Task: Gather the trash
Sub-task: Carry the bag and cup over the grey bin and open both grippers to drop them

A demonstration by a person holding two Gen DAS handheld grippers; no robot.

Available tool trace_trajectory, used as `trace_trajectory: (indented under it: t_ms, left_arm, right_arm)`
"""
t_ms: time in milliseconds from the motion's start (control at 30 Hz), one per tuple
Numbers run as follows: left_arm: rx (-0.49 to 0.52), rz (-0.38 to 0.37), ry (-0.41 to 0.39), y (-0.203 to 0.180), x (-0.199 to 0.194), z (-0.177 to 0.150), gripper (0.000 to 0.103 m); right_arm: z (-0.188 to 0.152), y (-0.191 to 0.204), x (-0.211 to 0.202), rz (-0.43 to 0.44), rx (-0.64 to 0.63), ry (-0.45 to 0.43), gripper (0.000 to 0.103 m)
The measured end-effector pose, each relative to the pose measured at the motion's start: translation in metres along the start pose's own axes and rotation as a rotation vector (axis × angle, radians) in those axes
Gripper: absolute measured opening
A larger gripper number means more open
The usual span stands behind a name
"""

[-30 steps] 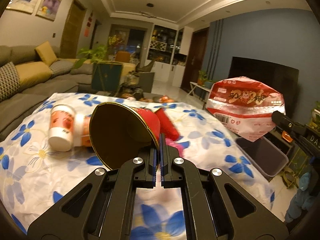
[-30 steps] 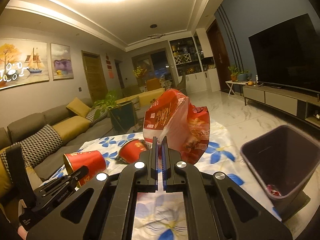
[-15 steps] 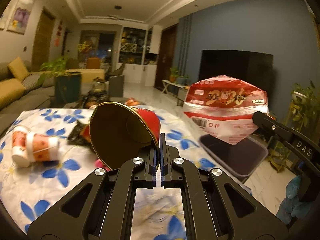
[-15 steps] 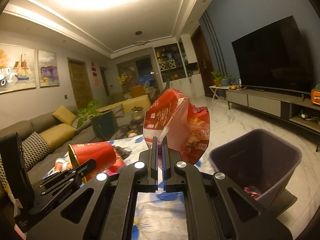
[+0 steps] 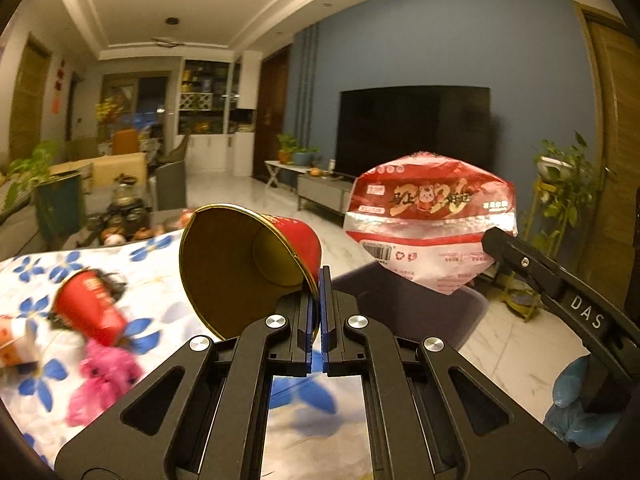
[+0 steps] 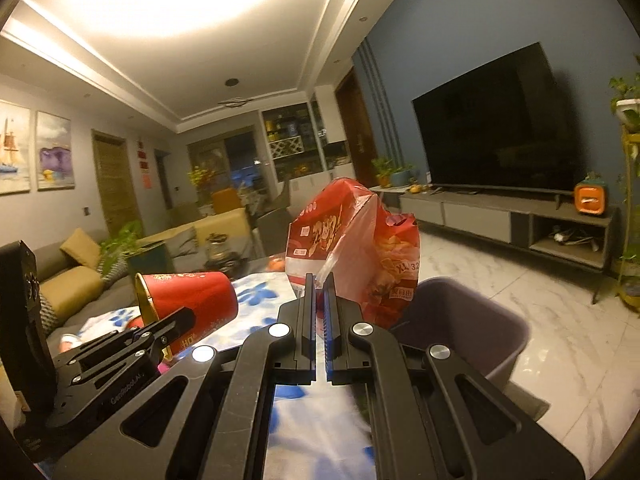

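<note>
My left gripper (image 5: 319,276) is shut on the rim of a red paper cup (image 5: 248,264), gold inside, held on its side with the mouth toward the camera. My right gripper (image 6: 319,280) is shut on the edge of a red and white snack bag (image 6: 352,240), which hangs in the air. The same bag (image 5: 430,224) shows at the right of the left wrist view, above a dark purple bin (image 5: 408,308). The bin (image 6: 460,328) stands on the floor just beyond the table edge. The cup (image 6: 188,304) and left gripper (image 6: 160,328) show at the left of the right wrist view.
A table with a white, blue-flowered cloth (image 5: 152,280) carries another red cup (image 5: 90,308), a pink plush toy (image 5: 104,376) and a white and red cup (image 5: 12,344) at the left edge. A TV (image 6: 492,132) and low cabinet (image 6: 508,216) line the blue wall. A sofa (image 6: 76,280) stands left.
Both grippers have swung to the right with their loads, away from the table middle and toward the bin. The bin now sits nearer and more central in both views.
</note>
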State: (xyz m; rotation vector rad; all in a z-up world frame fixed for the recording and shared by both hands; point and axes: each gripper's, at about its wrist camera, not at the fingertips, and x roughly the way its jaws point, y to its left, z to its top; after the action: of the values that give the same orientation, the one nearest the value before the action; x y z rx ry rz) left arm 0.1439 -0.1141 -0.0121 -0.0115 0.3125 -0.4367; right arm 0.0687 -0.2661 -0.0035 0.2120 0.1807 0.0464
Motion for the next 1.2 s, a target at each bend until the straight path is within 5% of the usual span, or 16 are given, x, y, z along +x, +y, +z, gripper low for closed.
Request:
trace_trajectory:
  t_ms: [600,1200]
  left_arm:
    - [0.023,-0.179,0.066,-0.051,0.093,0.008,0.002]
    - [0.009,-0.247,0.101,-0.055,0.120,0.003,0.002]
  right_arm:
    - [0.003,-0.037,0.019,-0.098,0.011,0.014,0.004]
    - [0.000,-0.050,0.035,-0.106,0.039,0.010,0.004]
